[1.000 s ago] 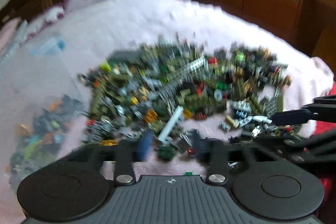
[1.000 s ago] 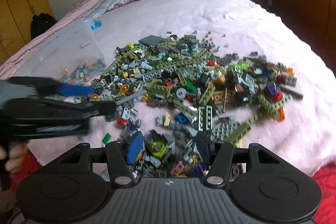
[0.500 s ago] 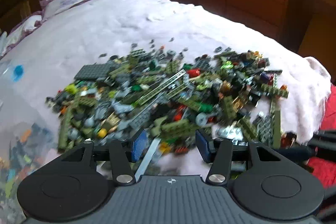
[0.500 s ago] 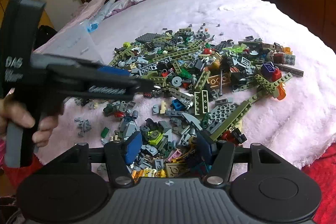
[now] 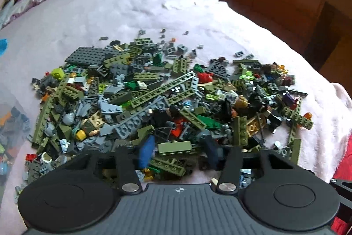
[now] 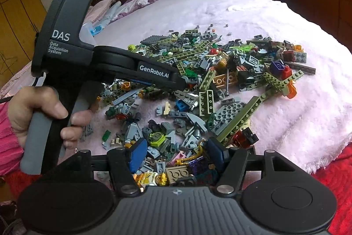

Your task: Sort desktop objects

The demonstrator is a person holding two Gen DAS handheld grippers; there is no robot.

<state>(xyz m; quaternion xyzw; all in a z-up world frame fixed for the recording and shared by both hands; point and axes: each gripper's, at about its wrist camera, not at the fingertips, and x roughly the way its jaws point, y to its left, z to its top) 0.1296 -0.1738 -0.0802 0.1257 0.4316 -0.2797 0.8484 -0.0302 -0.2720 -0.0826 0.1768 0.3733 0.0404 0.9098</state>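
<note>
left gripper (image 5: 178, 152) – blue-padded fingers spread wide, gripping nothing, low over the near edge of the pile | right gripper (image 6: 175, 152) – likewise spread, empty, above small loose pieces | heap of mixed olive, grey and coloured plastic building bricks (image 5: 167, 98) lies on the fluffy pale-pink blanket (image 5: 136, 8) | clear plastic bin (image 5: 11, 120) of sorted bricks at left

Black-grey left gripper (image 6: 154, 83), white "DAS", "GenRobot.AI" lettering; blue-padded fingers (image 6: 137, 154); left hand (image 6: 41, 113), pink sleeve (image 6: 8, 147).

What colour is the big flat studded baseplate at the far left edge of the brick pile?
Dark grey baseplate, clearest in the left wrist view.
</note>
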